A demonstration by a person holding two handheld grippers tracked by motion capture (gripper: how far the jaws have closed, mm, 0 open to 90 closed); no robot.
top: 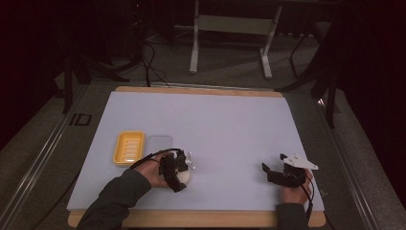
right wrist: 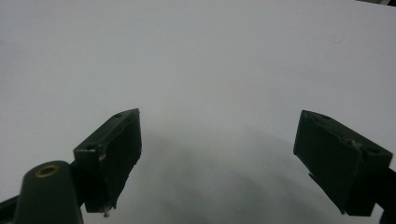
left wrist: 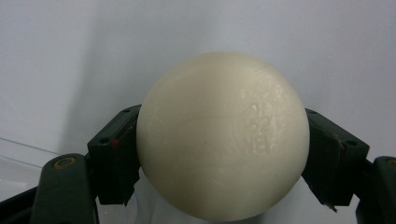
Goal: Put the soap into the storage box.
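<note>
Right gripper (right wrist: 217,158): two black jaws spread wide apart, nothing between. Beneath: bare white table surface (right wrist: 210,60), soft grey shadow under jaws. Brass-coloured screw (right wrist: 46,171) lower left.

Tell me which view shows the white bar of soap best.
The left gripper view: the round white soap fills the frame between the jaws, its embossed stamp visible. In the high view it is a small pale patch under the left gripper.

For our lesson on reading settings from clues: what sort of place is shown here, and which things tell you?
Probably a lab or recording workspace: a wooden table covered by a pale sheet, dark curtains around it, cables on the grey floor, and a metal-framed bench behind.
</note>
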